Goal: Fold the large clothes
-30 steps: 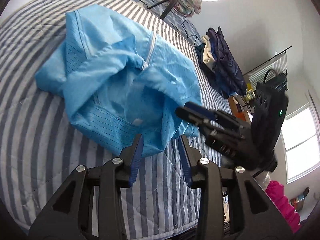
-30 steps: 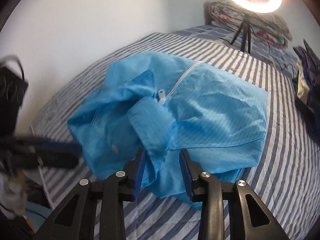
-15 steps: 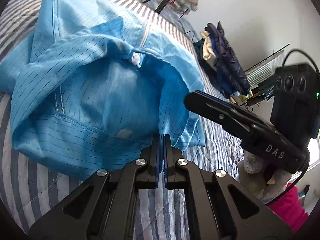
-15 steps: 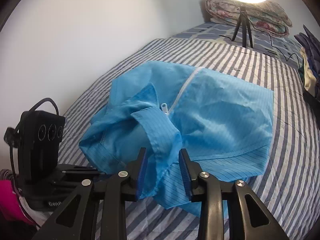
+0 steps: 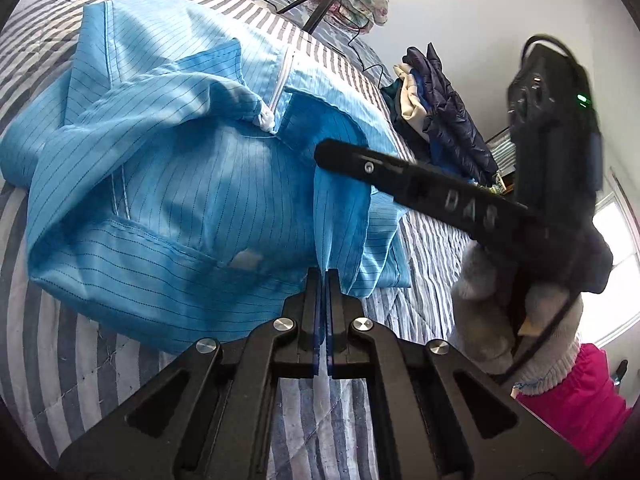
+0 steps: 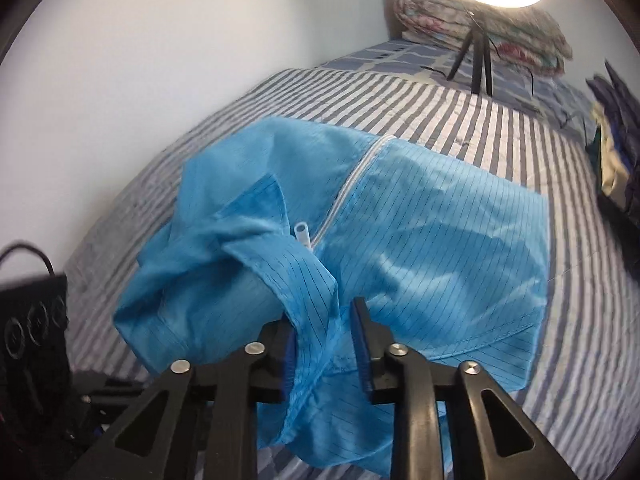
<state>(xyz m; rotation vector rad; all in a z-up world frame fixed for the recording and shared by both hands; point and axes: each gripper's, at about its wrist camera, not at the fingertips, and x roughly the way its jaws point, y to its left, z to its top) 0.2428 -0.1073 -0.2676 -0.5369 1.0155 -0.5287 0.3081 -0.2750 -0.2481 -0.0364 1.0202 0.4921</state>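
Blue pinstriped zip-front jacket (image 5: 168,184) lies crumpled on the grey-and-white striped bedspread (image 5: 52,360), white zipper (image 6: 356,172) running up its front.

Left gripper (image 5: 323,276): jaws pressed together, a thin fold of the jacket's collar edge pinched between the blue pads.

Right gripper (image 6: 324,320): jaws have just been closing, now standing narrow with a gap. A hanging fold of the jacket's collar passes between them, lying against the left pad; the right pad stands clear of the cloth (no pinch there).

Seen from the left wrist view, the right gripper reaches in from the right, its tip over the jacket's front edge, held by a hand in a grey knit glove (image 5: 492,300).

Ring light on a tripod (image 6: 478,56) stands at the far end of the bed; pile of dark clothes (image 5: 440,116) near the bed's right edge.
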